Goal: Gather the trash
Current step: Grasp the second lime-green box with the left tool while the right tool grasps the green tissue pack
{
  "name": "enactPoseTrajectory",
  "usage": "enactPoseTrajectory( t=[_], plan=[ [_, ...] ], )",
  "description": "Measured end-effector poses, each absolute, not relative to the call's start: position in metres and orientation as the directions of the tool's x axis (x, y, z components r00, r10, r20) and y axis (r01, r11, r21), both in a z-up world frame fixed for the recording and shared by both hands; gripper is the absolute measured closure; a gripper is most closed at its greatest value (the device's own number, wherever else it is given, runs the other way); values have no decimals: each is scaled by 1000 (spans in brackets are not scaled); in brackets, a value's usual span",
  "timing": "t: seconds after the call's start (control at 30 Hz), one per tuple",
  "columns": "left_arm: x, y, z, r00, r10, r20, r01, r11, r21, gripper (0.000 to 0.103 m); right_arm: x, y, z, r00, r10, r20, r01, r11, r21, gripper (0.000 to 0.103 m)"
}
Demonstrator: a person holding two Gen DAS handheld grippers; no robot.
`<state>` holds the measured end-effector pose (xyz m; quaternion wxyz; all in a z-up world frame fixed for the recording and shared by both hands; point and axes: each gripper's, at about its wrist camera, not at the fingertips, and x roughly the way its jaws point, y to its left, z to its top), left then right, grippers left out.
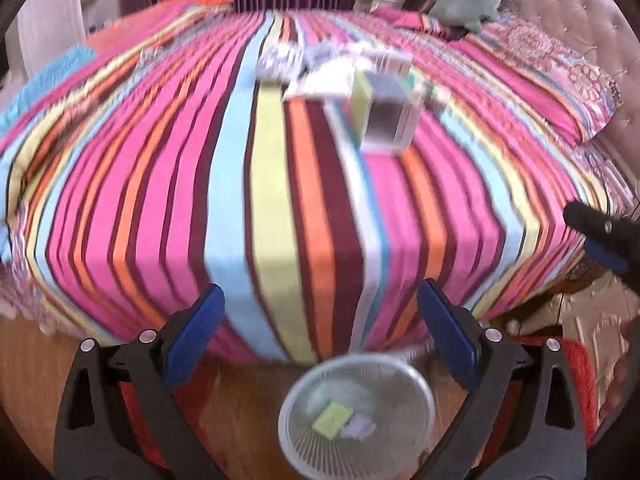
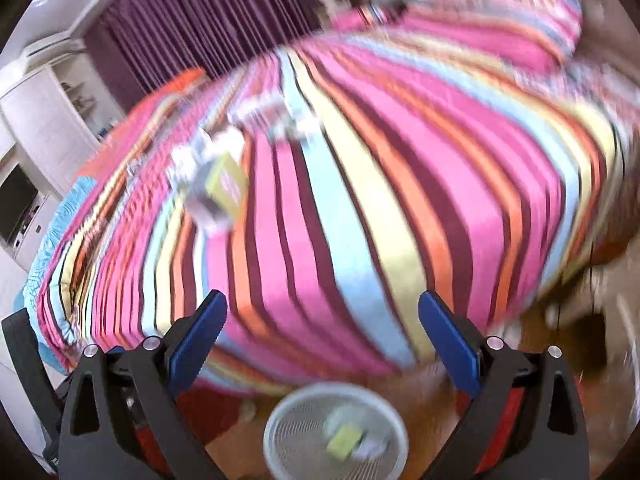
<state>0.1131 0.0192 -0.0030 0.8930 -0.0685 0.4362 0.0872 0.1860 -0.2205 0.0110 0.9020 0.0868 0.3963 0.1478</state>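
**Both claws empty over bin, trash partly collected**

Left gripper (image 1: 320,316) jaws spread wide, nothing btwn the blue pads; it hangs above the floor at the foot of the bed (image 1: 280,220), w/ the mesh wastebasket (image 1: 420,384) just below and btwn its fingers. Right gripper (image 2: 322,320) same: wide open, empty, over the same basket in its own view.

Progress, as a judgement: partway. Basket already holds a yellow-green piece (image 1: 332,420) plus a pale crumpled scrap (image 1: 360,428). Left to do: a cluster of litter mid-bed, well apart from both claws. L to R in left wrist view: crumpled white/grey wrappers (image 1: 280,60), a flat white paper (image 1: 320,84), then a box (image 1: 386,112) w/ yellow-green side and dark face. Next move likely a reach fwd across the stripes.

Green plush toy (image 1: 464,0) near the pillows reads as not trash.

Writing: none legible; motion blur smears box print and wrappers in both views.
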Motion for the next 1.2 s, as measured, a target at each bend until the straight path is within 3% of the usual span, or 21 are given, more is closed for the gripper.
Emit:
enactPoseTrajectory(
  t=[0.3, 0.6, 1.2],
  plan=[
    [186, -6, 15, 667, 52, -743, -201, 973, -113, 9, 257, -197, 26, 686, 325, -650, -391, 919, 48, 11],
    [247, -5, -5, 627, 104, -772, -272, 958, -92, 9, 329, -180, 5, 595, 392, -702, -524, 851, 31, 11],
    [306, 14, -32, 608, 98, -788, -272, 958, -90, 9, 409, -110, -40, 498, 319, -806, -652, 751, -106, 11]
  ],
)
